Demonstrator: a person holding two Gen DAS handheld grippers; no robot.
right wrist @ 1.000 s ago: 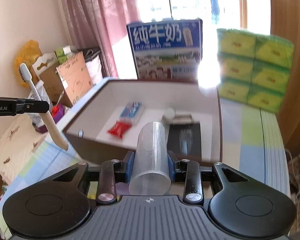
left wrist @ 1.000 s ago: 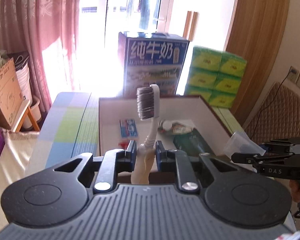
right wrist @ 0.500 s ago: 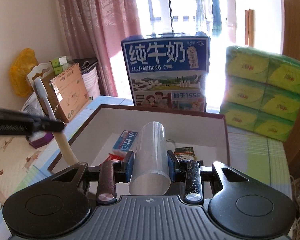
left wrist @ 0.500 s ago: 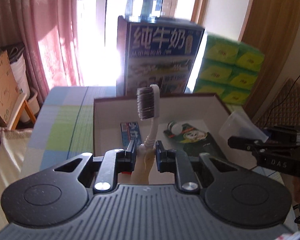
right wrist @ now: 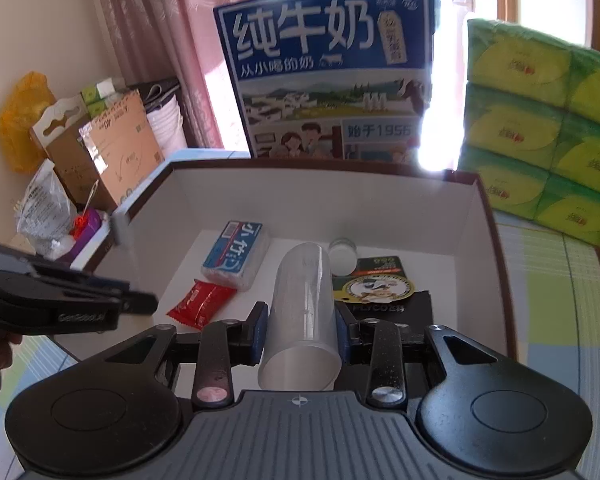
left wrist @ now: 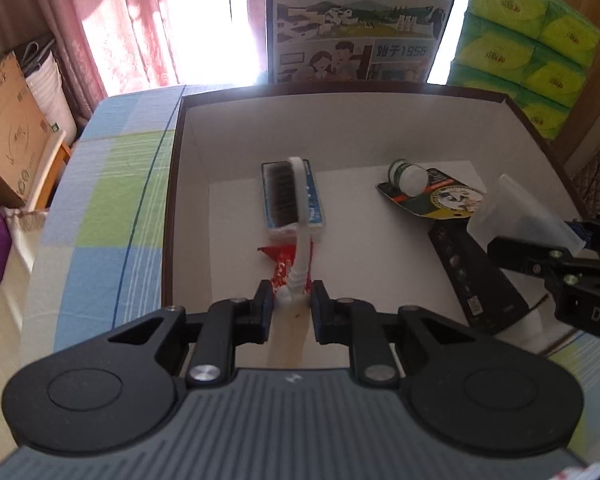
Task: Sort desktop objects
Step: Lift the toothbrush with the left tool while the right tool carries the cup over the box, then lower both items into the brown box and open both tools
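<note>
Gripping the toothbrush (left wrist: 296, 240) by its handle, the left gripper (left wrist: 289, 308) has its jaws clamped tight, and the brush's long axis runs straight out from them, head away and bristles turned to the left side of the view. The whole brush hangs over the open box (left wrist: 380, 128), above its near-left part, so I judge the coming move to be a lowering and release there. Directly under the brush, on the box floor, lie a red packet (left wrist: 280, 264) and, farther in, a blue-and-white pack (left wrist: 314, 204). The right gripper (right wrist: 300, 330) is clamped across a clear cup (right wrist: 302, 312), which lies lengthwise along the jaws with its open mouth toward the camera and its base pointing into the box. It hangs over the near-right part of the box, above a black carton (right wrist: 416, 308) and a round-printed pouch (right wrist: 376, 286); a small jar (right wrist: 343, 252) sits farther in, toward the back wall. Both hands look about equally near the box floor, left over left half, right over right. Behind the box stand a milk carton (right wrist: 328, 76) and green tissue packs (right wrist: 540, 128).
</note>
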